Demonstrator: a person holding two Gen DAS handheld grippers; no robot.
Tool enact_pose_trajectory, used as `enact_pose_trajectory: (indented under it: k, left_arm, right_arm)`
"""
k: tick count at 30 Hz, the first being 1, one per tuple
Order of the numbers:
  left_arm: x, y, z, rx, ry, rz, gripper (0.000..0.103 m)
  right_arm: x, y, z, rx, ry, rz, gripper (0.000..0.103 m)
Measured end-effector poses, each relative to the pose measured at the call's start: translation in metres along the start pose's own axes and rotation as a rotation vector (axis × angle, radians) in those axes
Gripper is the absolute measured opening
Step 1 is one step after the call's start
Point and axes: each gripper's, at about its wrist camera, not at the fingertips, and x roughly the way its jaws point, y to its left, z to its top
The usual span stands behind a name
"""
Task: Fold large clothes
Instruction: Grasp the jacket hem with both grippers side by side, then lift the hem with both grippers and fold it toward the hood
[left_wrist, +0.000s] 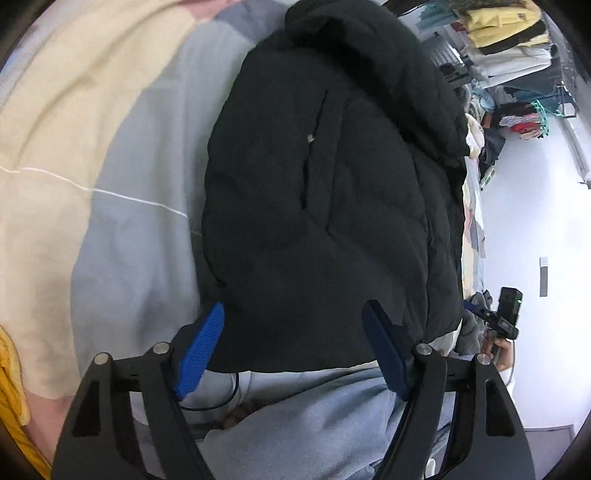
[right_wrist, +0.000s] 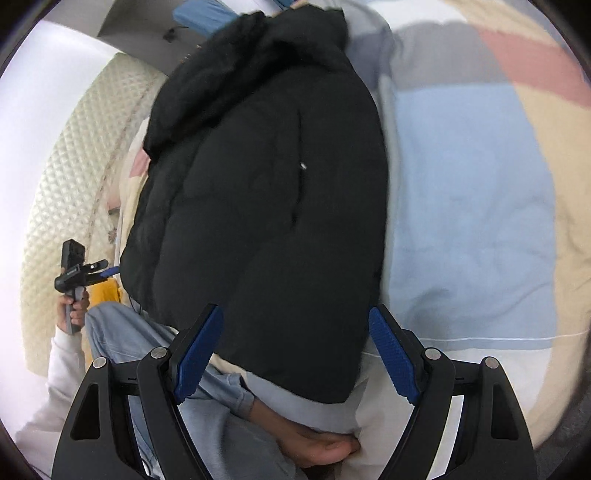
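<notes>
Black puffy padded jacket (left_wrist: 325, 192) lies folded on the patchwork pastel bedsheet (left_wrist: 110, 147) (hood far end). Left gripper (left_wrist: 295, 314) and right gripper (right_wrist: 295, 317) fingers spread wide, holding nothing.

bed quilt (right_wrist: 472, 206): blue, cream, pink patches | stacked clothes (left_wrist: 506, 33): far shelves | yellow cloth (left_wrist: 11, 387): quilt edge | quilted cream mattress (right_wrist: 70, 162): beside quilt

A bulky black puffer jacket (left_wrist: 325, 206) lies folded into a long, rounded bundle on the bed, hood at the far end, hem nearest. A zipper line with a small pale pull runs lengthwise down its top.
</notes>
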Motion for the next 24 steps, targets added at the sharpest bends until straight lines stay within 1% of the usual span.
enact_pose_trajectory:
  k: [2, 4, 7, 8, 12, 14, 17, 20, 22, 24]
  left_arm:
    - [0.009, 0.005, 0.005, -0.038, 0.035, 0.013, 0.076]
    - [0.013, 0.01, 0.008, -0.073, 0.052, 0.033, 0.076]
    - [0.021, 0.019, 0.014, -0.121, 0.086, 0.056, 0.076]
    - [0.027, 0.023, 0.016, -0.151, 0.107, 0.05, 0.077]
    - [0.039, 0.032, 0.021, -0.194, 0.157, 0.007, 0.078]
    - [0.044, 0.031, 0.021, -0.184, 0.184, -0.008, 0.078]
    - [0.042, 0.029, 0.023, -0.159, 0.201, -0.003, 0.078]
    - [0.042, 0.017, 0.024, -0.114, 0.193, -0.001, 0.078]
    - [0.044, 0.007, 0.024, -0.078, 0.186, 0.014, 0.078]
    - [0.044, -0.005, 0.023, -0.023, 0.172, 0.032, 0.075]
  right_arm:
    - [0.008, -0.008, 0.003, 0.013, 0.016, 0.005, 0.08]
    - [0.016, -0.012, 0.005, 0.028, 0.027, 0.015, 0.08]
    - [0.024, -0.014, 0.007, 0.02, 0.051, 0.029, 0.081]
    - [0.027, -0.014, 0.008, 0.017, 0.059, 0.03, 0.081]
    - [0.036, -0.016, 0.01, 0.005, 0.095, 0.063, 0.081]
    - [0.036, -0.014, 0.012, -0.005, 0.102, 0.09, 0.082]
    - [0.033, -0.008, 0.015, -0.039, 0.107, 0.131, 0.082]
    - [0.027, 0.005, 0.013, -0.101, 0.104, 0.166, 0.082]
    - [0.024, 0.011, 0.012, -0.127, 0.103, 0.19, 0.083]
    - [0.021, 0.016, 0.011, -0.151, 0.091, 0.219, 0.083]
